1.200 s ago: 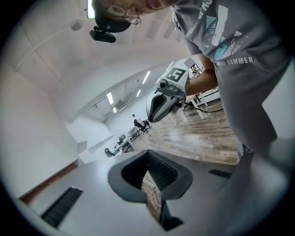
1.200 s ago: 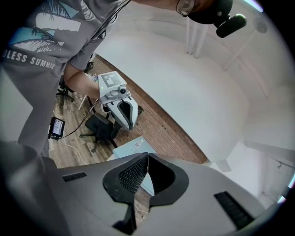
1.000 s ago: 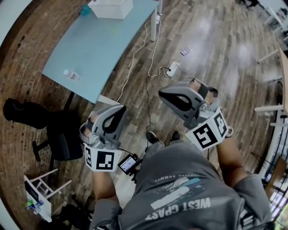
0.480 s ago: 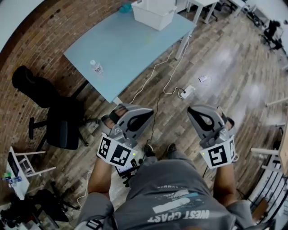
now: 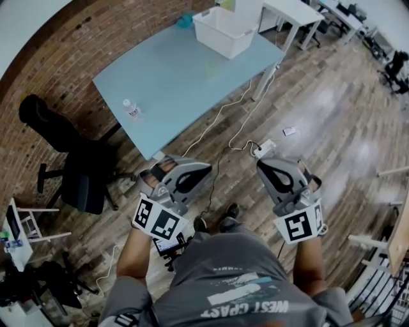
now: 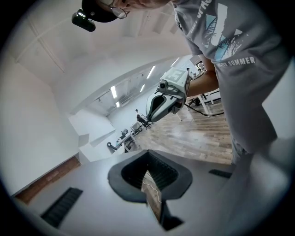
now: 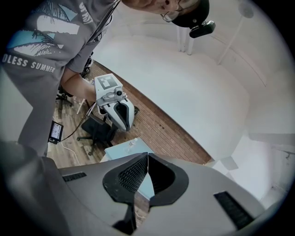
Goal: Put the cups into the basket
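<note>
Change since a second ago: your head view has swung round, so the blue table (image 5: 172, 83) now sits centred ahead, and the white basket (image 5: 227, 30) at its far end shows whole rather than clipped. Your two grippers have also levelled out side by side, low in front of your torso.

Reading: you are squared up to the table but still well apart from it. No cup is in hand and the approach is not yet done.

Left gripper (image 5: 197, 170): jaws meet at the tips, nothing between them. Right gripper (image 5: 266, 167): the same, tips together and empty.

Cups: not firmly identified. A teal thing (image 5: 185, 19) just beside the basket and a pale yellow-green thing (image 5: 213, 69) on the tabletop near it may be cups, but both are too small to tell.

Materials:
- Tabletop: smooth, matt, with a curved edge.
- Basket: rectangular, hard plastic by the look of it, open-topped.
- Clear bottle (image 5: 131, 110): upright near the table's near edge.
- Floor: wood plank, glossy.
- Jaw pads: dark and ribbed.
</note>
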Demonstrator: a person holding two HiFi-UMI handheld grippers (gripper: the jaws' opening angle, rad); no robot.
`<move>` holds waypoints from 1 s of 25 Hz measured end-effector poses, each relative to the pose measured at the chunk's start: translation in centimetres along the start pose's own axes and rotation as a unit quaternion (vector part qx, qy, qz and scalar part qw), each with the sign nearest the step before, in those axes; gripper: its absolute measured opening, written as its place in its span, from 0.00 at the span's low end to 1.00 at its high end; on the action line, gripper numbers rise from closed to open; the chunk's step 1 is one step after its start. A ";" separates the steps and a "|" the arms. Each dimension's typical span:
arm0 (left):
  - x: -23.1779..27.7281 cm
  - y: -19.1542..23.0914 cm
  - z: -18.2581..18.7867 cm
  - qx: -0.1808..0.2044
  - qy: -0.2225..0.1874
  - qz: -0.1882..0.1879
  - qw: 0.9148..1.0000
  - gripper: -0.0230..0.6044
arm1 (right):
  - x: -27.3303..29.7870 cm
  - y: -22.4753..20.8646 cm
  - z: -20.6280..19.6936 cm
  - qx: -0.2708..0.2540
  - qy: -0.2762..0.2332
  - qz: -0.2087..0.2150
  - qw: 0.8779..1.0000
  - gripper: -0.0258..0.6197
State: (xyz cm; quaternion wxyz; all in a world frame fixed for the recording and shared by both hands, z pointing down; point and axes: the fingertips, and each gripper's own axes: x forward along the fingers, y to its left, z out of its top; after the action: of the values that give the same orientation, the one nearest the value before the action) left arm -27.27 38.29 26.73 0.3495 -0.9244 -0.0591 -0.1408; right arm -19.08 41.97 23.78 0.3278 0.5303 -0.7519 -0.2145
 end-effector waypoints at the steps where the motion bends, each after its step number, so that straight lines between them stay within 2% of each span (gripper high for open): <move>1: 0.9 0.4 0.3 0.001 0.005 0.002 1.000 0.04 | -0.1 -1.0 -0.4 -0.001 -0.007 0.001 1.000 0.06; 8: 8.6 5.1 1.7 0.016 0.035 0.025 0.999 0.04 | -0.1 -8.5 -4.6 -0.025 -0.049 0.005 0.998 0.06; 13: 11.5 6.3 1.9 0.013 0.054 0.032 0.998 0.04 | 0.6 -9.0 -7.4 -0.015 -0.054 0.025 0.998 0.06; 18: 12.6 7.3 1.0 0.010 0.067 0.020 0.998 0.04 | 2.2 -9.7 -7.8 -0.001 -0.062 0.031 0.998 0.06; 25: 13.2 10.2 -1.6 0.013 0.051 0.004 0.999 0.04 | 5.5 -11.2 -8.4 0.002 -0.037 0.019 0.999 0.06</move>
State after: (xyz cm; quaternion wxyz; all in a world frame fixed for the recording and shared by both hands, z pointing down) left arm -12.92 29.74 25.40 0.3648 -0.9116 -0.0395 -0.1854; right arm -6.89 33.15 23.60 0.3024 0.5083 -0.7738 -0.2268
